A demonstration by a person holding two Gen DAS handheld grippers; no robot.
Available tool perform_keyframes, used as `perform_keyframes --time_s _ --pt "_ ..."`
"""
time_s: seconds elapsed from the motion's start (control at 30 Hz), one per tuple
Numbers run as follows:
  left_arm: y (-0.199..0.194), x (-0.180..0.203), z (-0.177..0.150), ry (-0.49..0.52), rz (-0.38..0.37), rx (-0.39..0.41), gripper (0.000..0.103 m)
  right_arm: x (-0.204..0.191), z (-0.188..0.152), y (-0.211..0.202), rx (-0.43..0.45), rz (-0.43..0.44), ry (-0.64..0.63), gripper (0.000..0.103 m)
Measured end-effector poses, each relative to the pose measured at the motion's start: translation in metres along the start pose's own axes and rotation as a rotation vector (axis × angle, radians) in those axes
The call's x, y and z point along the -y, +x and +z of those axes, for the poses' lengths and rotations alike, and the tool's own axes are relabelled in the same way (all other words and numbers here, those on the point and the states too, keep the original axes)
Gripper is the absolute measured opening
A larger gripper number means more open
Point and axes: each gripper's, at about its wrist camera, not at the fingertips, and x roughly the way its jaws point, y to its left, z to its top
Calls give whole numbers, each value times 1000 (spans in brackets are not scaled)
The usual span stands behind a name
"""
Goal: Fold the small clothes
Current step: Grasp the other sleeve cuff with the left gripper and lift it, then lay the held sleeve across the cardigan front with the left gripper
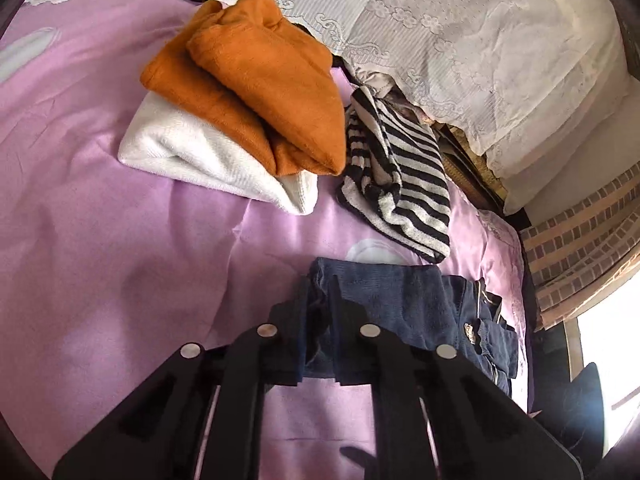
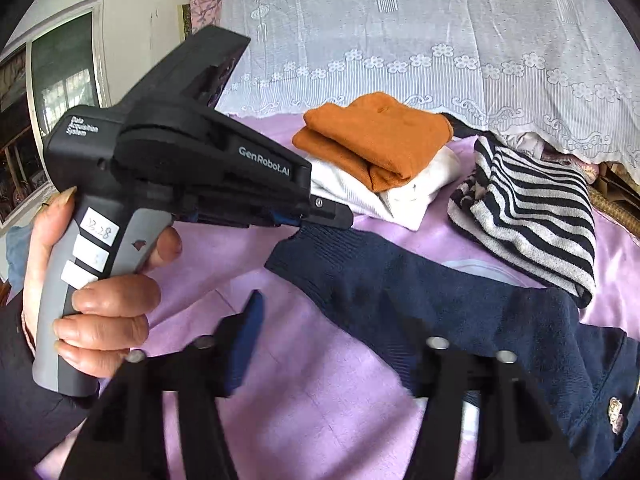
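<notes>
My left gripper [image 1: 318, 304] pinches the navy garment [image 2: 460, 312] at lower centre; my right gripper [image 2: 320, 344] stands wide.

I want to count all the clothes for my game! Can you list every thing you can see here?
orange garment: one, orange, folded on top of the white one
white garment: one, white, folded under the orange
striped garment: one, black and white, crumpled right of the stack
navy garment: one, dark blue, nearest, one corner pinched
bed sheet: one, lilac, beneath everything
lace curtain: one, white, behind
left hand-held gripper: black, shut on navy garment
right hand-held gripper: black, open
hand: one, holding the left handle
</notes>
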Motion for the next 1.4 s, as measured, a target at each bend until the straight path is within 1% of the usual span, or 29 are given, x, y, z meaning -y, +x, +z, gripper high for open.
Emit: perform_keyframes --time_s 0.07,0.1,0.17,0.23,0.27,0.3,0.33,0.37,0.4,0.43,0.47,0.5,0.57,0.67,0.73,0.77,0.83,0.87,0.9,0.93,0.97,1.0,1.03,1.13,1.17,1.2,1.27,1.3,1.4 --pt "1 -7 1 -12 10 -1 8 -8 2 14 -31 18 3 64" --pt "2 -12 2 -21 7 -5 8 -12 3 23 -55 14 -5 63" --pt "6 -18 3 -30 1 -23 8 -19 3 40 -98 -43 -57 62" --pt "15 -26 4 -35 15 -48 8 -21 1 53 -130 -70 -102 62" --pt "20 -30 4 -46 26 -60 11 -19 1 59 -151 -77 -102 62" --pt "25 -36 4 -57 30 -76 18 -17 0 63 -168 -86 -94 61" --pt "31 -41 4 -67 32 -93 22 -11 0 68 -181 -91 -82 58" --pt "35 -46 4 -80 27 -105 23 -5 0 71 -194 -92 -61 48" --pt "38 -52 4 -98 12 -112 22 1 0 72 -200 -100 -36 25" --pt "39 -54 4 -110 2 -112 21 9 1 70 -191 -102 -5 15" --pt "37 -55 4 -114 -5 -106 12 16 2 66 -177 -74 29 7" --pt "34 -52 3 -110 -23 -102 6 21 2 60 -162 -59 55 5" --pt "26 -39 2 -91 -32 -86 6 28 3 43 -117 -38 78 5" --pt "6 -1 -2 0 -51 -37 5 34 2 15 -56 -20 80 5" --pt "-4 25 -5 48 -64 -18 5 49 2 -4 -21 1 105 5" --pt "-7 37 -6 67 -72 -16 5 57 1 -14 -8 18 127 6" --pt "-9 64 -7 99 -85 -21 5 75 1 -33 31 77 192 11" --pt "-8 76 -6 109 -96 -27 5 84 -1 -44 59 95 218 29" --pt "-7 90 -5 123 -107 -33 5 91 -4 -56 95 87 231 49" --pt "-6 104 -5 139 -112 -38 5 94 -7 -70 135 67 227 53" --pt "-3 120 -5 158 -112 -44 5 97 -10 -82 169 50 213 56" --pt "0 136 -5 177 -116 -54 5 99 -13 -91 191 36 201 60" --pt "4 152 -7 196 -122 -66 5 103 -16 -101 213 19 203 62" --pt "18 203 -17 268 -119 -98 5 118 -28 -130 270 1 250 64" --pt "25 221 -24 285 -120 -114 5 123 -31 -138 281 -27 250 68" --pt "32 237 -29 307 -114 -130 5 128 -35 -147 298 -69 258 68" --pt "42 263 -39 321 -133 -152 5 148 -46 -162 313 -135 302 70" --pt "48 277 -44 332 -143 -170 5 161 -52 -168 311 -142 341 70" --pt "67 322 -63 394 -147 -203 5 195 -75 -184 310 -90 456 70"
